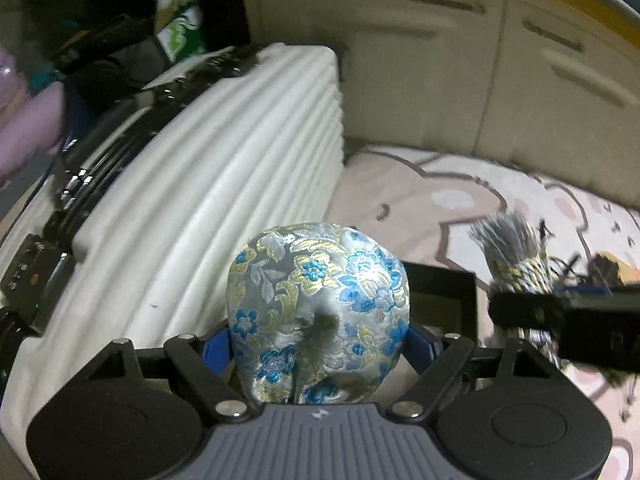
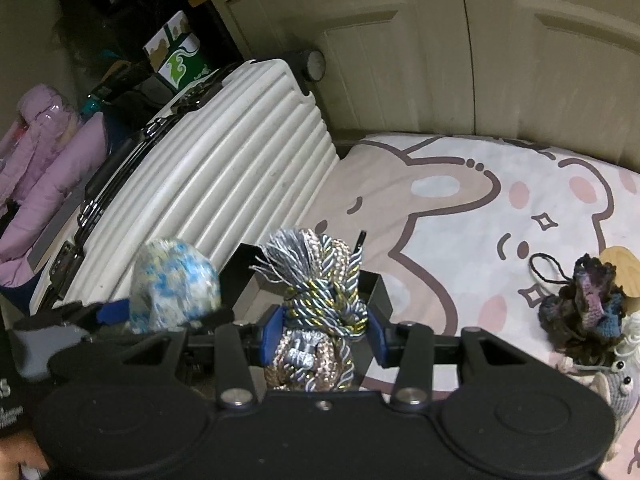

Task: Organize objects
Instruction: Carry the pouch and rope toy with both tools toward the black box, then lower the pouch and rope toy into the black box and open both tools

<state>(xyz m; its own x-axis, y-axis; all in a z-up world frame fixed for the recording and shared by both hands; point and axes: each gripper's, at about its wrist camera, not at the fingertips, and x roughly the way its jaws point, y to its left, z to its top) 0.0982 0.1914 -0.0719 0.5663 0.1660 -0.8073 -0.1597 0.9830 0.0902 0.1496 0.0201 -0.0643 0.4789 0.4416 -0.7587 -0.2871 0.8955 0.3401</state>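
Observation:
A silver brocade pouch (image 1: 316,280) with blue and yellow flowers fills the gap between the blue pads of my left gripper (image 1: 320,340), which is shut on it. Just behind the pouch stands an open black box (image 1: 440,280), beside the white suitcase. My right gripper (image 2: 325,334) is shut on a bundle of twisted grey, gold and beige cord (image 2: 320,280) with a tassel on top. The bundle hangs over the near side of the black box (image 2: 374,284). In the right wrist view, the left gripper (image 2: 168,312) and its pouch (image 2: 172,280) are blurred at the left.
A white ribbed suitcase (image 2: 224,168) lies to the left, on a cartoon-printed sheet (image 2: 480,200). Cream cabinet doors (image 2: 400,60) close the back. A dark crocheted toy (image 2: 580,312) and a grey knitted toy (image 2: 620,384) lie at the right. A lilac jacket (image 2: 52,160) is at the far left.

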